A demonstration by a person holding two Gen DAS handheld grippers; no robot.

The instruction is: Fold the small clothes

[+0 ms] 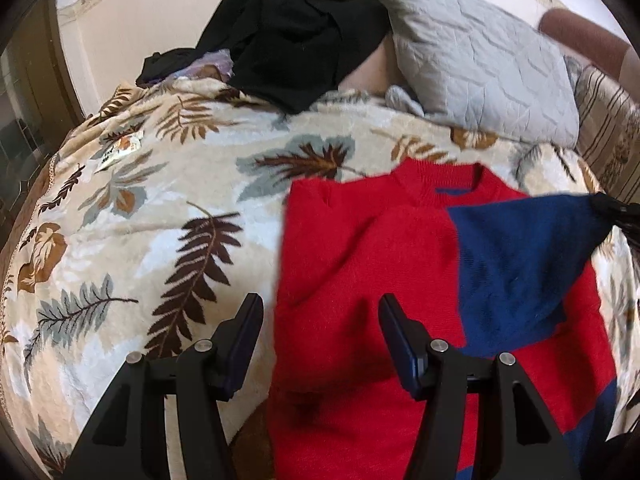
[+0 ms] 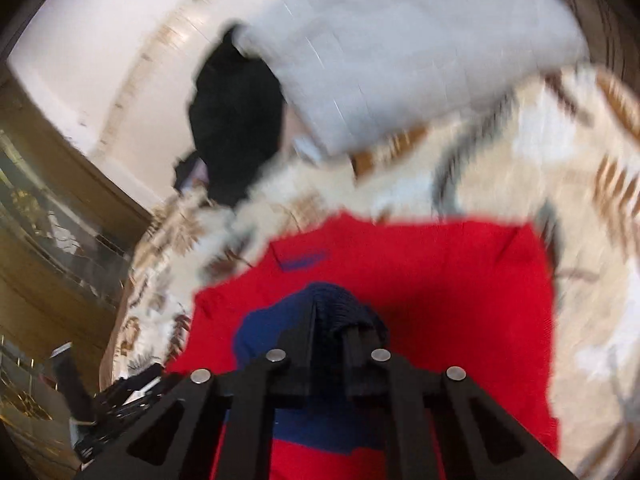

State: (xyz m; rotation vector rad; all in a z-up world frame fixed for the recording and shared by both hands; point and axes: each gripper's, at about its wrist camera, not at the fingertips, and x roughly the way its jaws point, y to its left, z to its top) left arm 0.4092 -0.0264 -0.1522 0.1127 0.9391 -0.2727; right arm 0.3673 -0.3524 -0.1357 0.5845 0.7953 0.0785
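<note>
A small red sweater (image 1: 360, 256) with navy blue parts lies flat on the leaf-patterned blanket (image 1: 160, 208), neck toward the pillow. My left gripper (image 1: 320, 320) is open and empty, its jaws hovering over the sweater's left edge. My right gripper (image 2: 332, 320) is shut on the navy blue sleeve (image 2: 340, 300) and holds it lifted over the red body (image 2: 460, 300). In the left wrist view the blue sleeve (image 1: 520, 256) stretches across the body up to the right gripper (image 1: 620, 216) at the frame's right edge. The right wrist view is blurred.
A grey quilted pillow (image 1: 480, 64) lies beyond the sweater, with a heap of black clothing (image 1: 296, 36) to its left. A striped cushion (image 1: 608, 120) sits at the far right. The bed's left edge drops toward a dark cabinet (image 2: 48, 208).
</note>
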